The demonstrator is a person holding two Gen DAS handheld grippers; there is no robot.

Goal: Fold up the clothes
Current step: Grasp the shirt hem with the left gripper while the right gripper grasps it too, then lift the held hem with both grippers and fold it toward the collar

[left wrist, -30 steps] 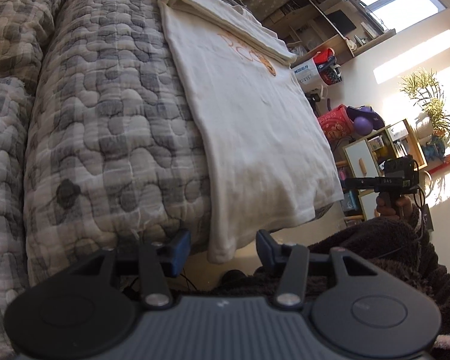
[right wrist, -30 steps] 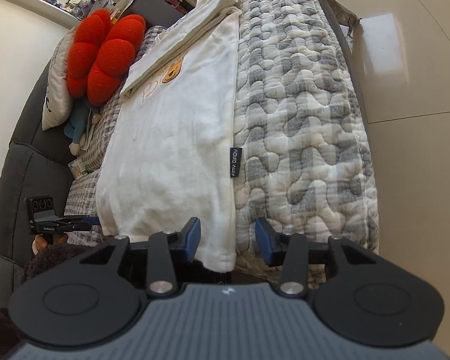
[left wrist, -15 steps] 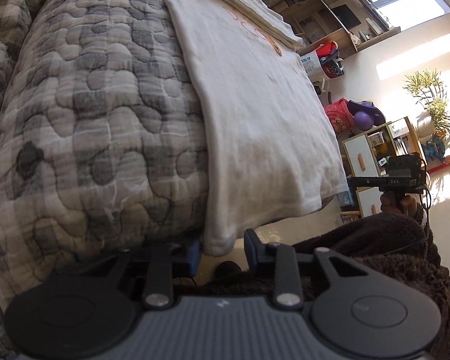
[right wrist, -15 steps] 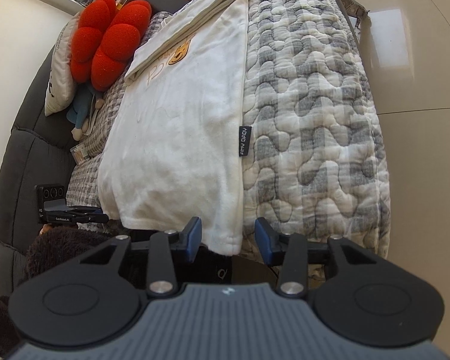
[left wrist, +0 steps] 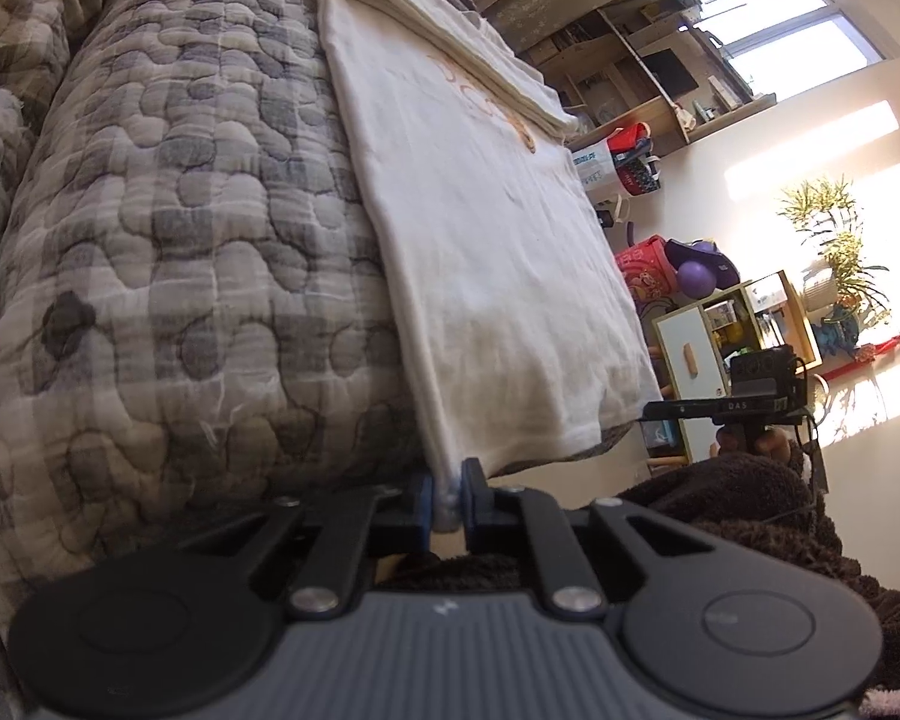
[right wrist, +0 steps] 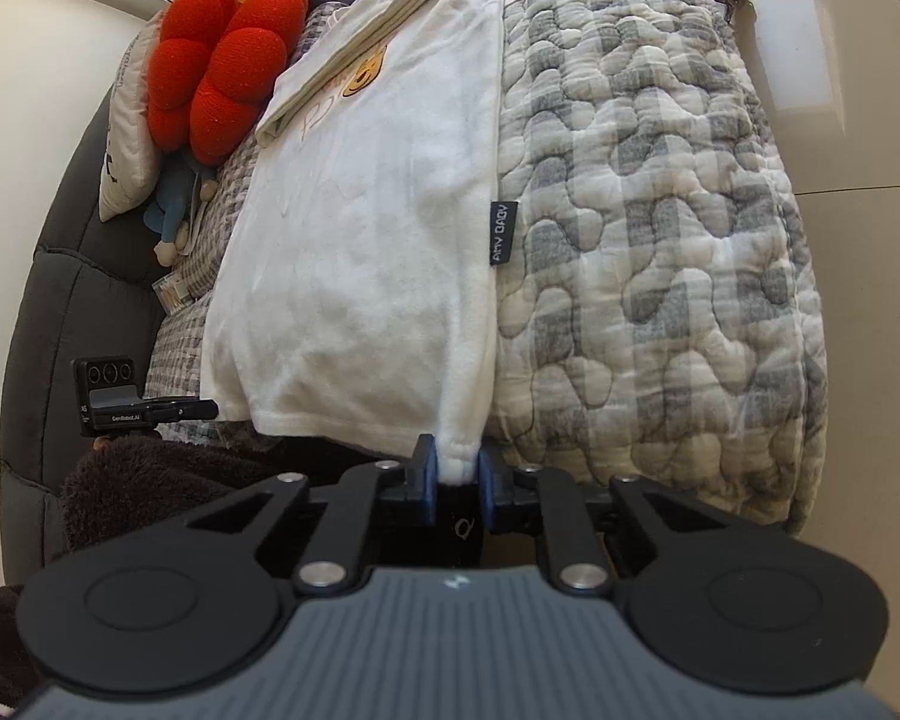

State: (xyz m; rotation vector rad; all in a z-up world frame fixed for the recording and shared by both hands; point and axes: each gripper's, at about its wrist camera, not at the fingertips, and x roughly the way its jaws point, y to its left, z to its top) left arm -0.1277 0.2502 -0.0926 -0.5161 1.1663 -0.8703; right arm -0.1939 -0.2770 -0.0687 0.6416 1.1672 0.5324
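Note:
A cream T-shirt [left wrist: 498, 276] with an orange print lies flat along a grey quilted sofa cover [left wrist: 180, 240], its top part folded down. The hem hangs over the near edge. My left gripper [left wrist: 447, 492] is closing, and its blue pads pinch the hem's left corner. In the right wrist view the same T-shirt [right wrist: 366, 276] shows a black side label. My right gripper [right wrist: 455, 468] is closing too, with the hem's right corner pressed between its pads. Each view shows the other gripper at the far hem corner.
A red flower cushion [right wrist: 222, 66], a white pillow [right wrist: 123, 150] and a blue doll [right wrist: 171, 222] sit against the dark sofa back [right wrist: 42, 300]. Shelves, a small cabinet [left wrist: 708, 354] and a plant [left wrist: 834, 240] stand beyond. A brown fleece sleeve [left wrist: 750, 510] lies below. Tiled floor [right wrist: 858, 90] borders the sofa.
Both grippers edged in on the hem corners and closed from wide open onto the cloth. The shirt itself has stayed flat.

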